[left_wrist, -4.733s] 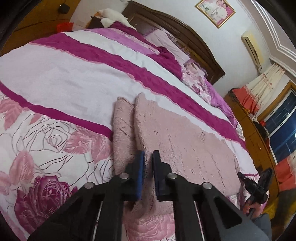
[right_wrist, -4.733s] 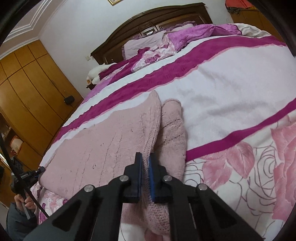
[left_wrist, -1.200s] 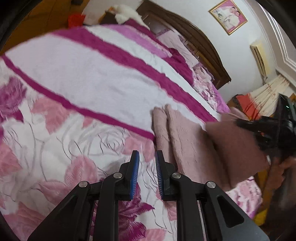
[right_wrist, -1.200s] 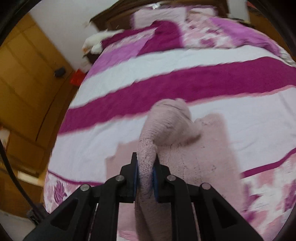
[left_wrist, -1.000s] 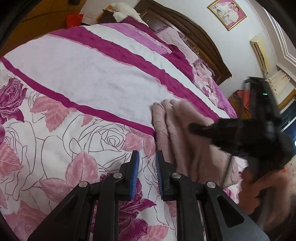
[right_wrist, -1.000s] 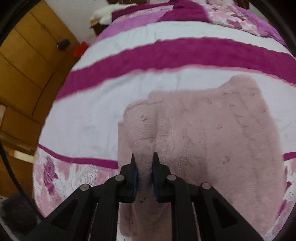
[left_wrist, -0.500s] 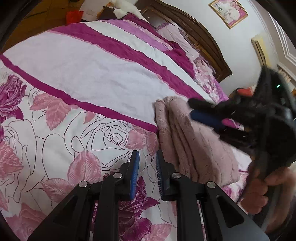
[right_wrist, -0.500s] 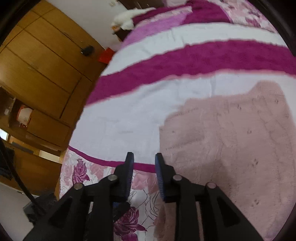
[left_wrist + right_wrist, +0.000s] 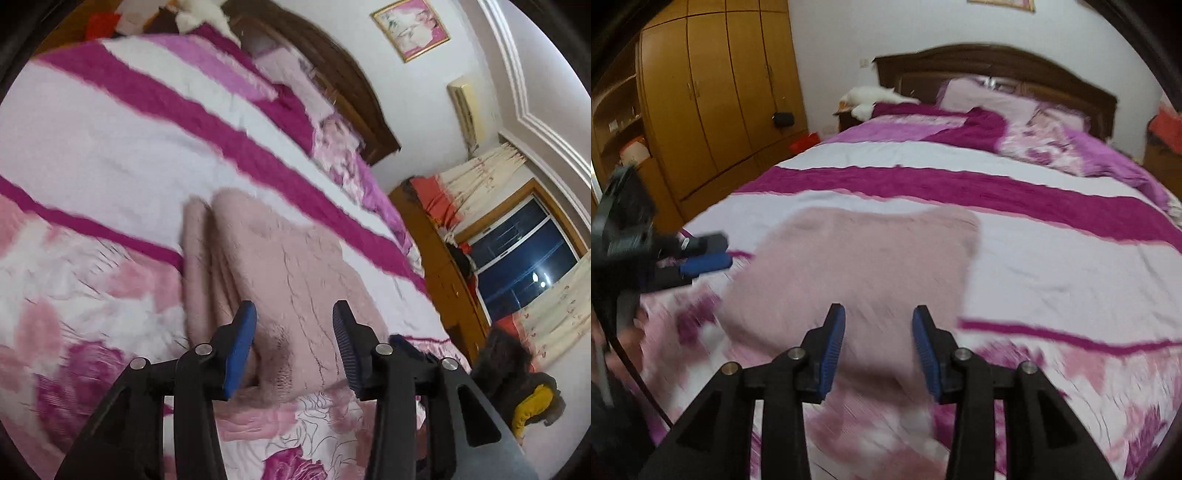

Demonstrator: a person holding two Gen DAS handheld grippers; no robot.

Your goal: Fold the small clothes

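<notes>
We had both tools over the pink knitted sweater (image 9: 291, 266), which lay flat on the bed (image 9: 110, 155), on its striped and rose-printed cover, near the foot edge.

The left tool (image 9: 293, 332) had just been opening; its blue pads stood spread with nothing pinched, the sweater's near hem lying beneath and just ahead of them. Beyond its left pad the sweater showed a long doubled ridge, so we judged 1 side already turned in, and the tool hung above the hem to be ready for the next fold.

The right tool (image 9: 878, 334) had also just been opening. It stood spread and empty, with the sweater directly ahead of and below its pads. Off to its left, the left tool appeared at the sweater's other side. We judged that the cloth had been let go to settle flat, and that both tools faced the near hem because the next fold would likely carry that edge away from us toward the headboard (image 9: 997, 62).

We could read no brand, label or writing; blur hid the finer detail.
</notes>
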